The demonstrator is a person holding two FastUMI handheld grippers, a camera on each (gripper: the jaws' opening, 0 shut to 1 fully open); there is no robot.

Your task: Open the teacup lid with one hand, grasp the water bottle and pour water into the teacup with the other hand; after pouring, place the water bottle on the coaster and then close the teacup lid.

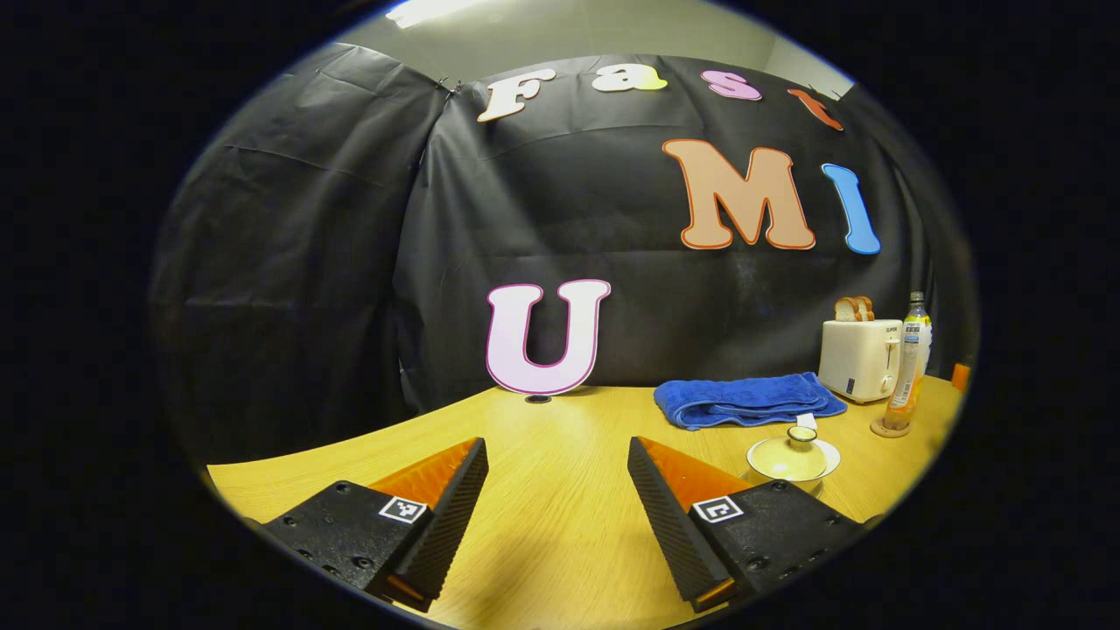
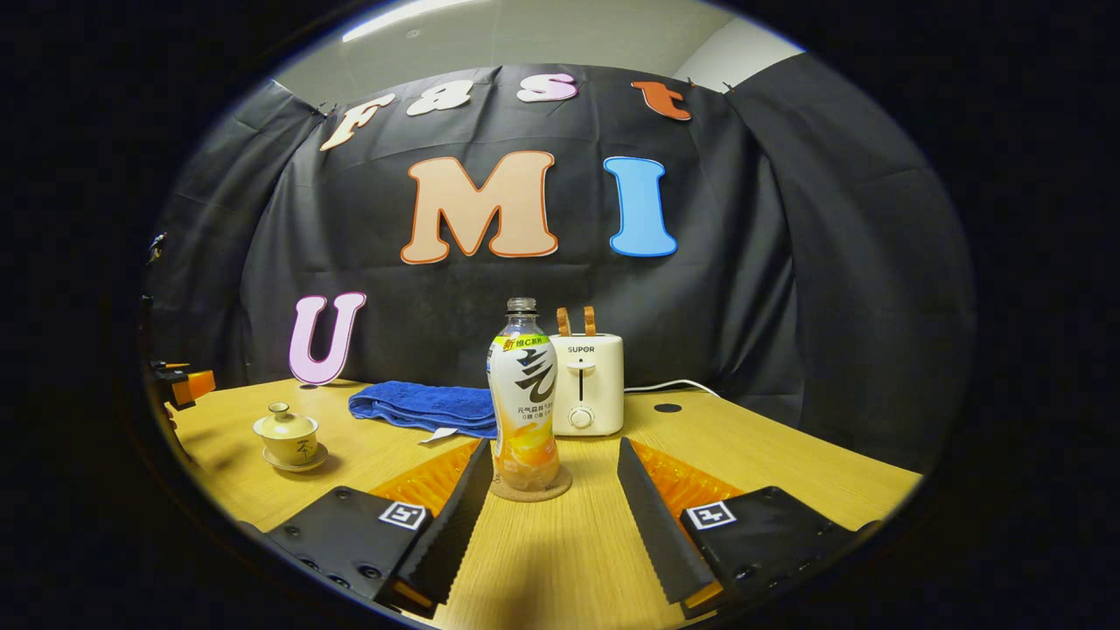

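Observation:
A cream lidded teacup (image 1: 793, 457) on its saucer sits on the wooden table, just beyond my left gripper's right finger. My left gripper (image 1: 557, 468) is open above bare table, nothing between its fingers. In the right gripper view the teacup (image 2: 288, 435) stands at the far left, lid on. The uncapped water bottle (image 2: 524, 398) stands upright on a round cork coaster (image 2: 530, 487), straight ahead of my open right gripper (image 2: 553, 468), whose fingers reach either side of the coaster without touching the bottle. The bottle (image 1: 907, 367) on the coaster (image 1: 889, 429) is at the far right in the left gripper view.
A folded blue towel (image 2: 420, 406) lies behind the teacup and bottle. A white toaster (image 2: 588, 382) with bread slices stands at the back by the cloth wall, its cord trailing right. The left gripper (image 2: 179, 386) shows at the far left edge of the right gripper view.

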